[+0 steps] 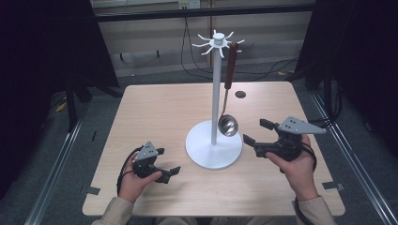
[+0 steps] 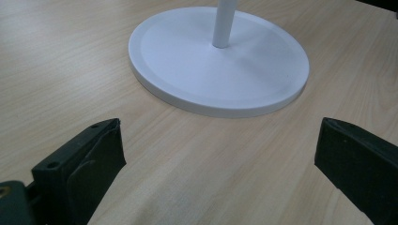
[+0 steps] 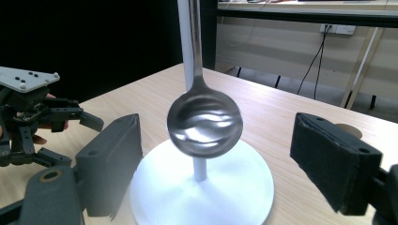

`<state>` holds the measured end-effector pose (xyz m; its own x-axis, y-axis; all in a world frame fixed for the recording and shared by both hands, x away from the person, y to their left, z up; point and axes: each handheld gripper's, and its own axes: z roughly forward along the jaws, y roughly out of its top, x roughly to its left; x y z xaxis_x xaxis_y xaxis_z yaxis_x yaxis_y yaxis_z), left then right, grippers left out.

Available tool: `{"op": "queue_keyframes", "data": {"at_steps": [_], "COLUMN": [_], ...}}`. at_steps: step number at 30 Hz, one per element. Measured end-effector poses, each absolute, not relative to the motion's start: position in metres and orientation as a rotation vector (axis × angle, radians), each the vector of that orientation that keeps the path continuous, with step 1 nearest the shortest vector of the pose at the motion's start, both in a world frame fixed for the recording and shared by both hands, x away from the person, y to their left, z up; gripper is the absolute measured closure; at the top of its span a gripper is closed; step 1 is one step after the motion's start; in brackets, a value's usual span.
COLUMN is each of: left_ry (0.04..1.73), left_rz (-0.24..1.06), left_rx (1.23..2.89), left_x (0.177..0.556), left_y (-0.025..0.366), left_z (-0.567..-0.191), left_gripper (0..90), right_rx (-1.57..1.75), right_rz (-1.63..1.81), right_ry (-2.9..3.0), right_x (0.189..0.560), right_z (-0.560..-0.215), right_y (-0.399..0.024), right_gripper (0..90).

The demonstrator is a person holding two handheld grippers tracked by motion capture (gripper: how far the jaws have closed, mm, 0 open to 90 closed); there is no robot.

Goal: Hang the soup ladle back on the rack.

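We are over a pale wooden table [image 1: 155, 108], and at its middle stands a white rack [image 1: 215, 93]: round base, upright pole, a ring of hooks at the top. From one hook on the right hangs a ladle [image 1: 228, 89], brown handle up, steel bowl down, the bowl just beside the pole and hovering above the base.

Our left gripper [image 1: 162, 165] sits low at the near left of the table, held in the left hand [image 1: 133, 180], jaws spread wide with nothing between them. In the left gripper view the two black jaws frame bare wood, and the rack base [image 2: 218, 61] lies ahead, apart from them.

Our right gripper [image 1: 258, 132] is at the right of the base, in the right hand [image 1: 296, 166], pointing in at the ladle, jaws released and wide. In the right gripper view the ladle bowl [image 3: 205, 123] hangs right between the two jaws but farther off, touching neither, with the pole behind it. The left gripper [image 3: 70, 136] shows at that view's left edge.

A small dark disc [image 1: 241, 94] lies on the far side of the table.
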<state>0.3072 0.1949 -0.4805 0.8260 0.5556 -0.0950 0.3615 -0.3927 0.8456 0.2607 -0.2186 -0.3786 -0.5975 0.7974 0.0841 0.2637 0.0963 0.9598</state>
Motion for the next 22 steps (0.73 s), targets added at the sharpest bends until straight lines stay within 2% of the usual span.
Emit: {"op": "queue_keyframes", "data": {"at_steps": [22], "left_ry": [0.675], "left_rz": [0.246], "left_rx": [2.023], "left_x": [0.307], "left_y": [0.193], "left_z": [-0.48], "left_gripper": [1.7], "right_rx": [1.036], "right_rz": [1.487], "right_ry": [1.955], "right_x": [0.255], "right_z": [-0.4], "right_y": [-0.215], "right_gripper": [16.8]}}
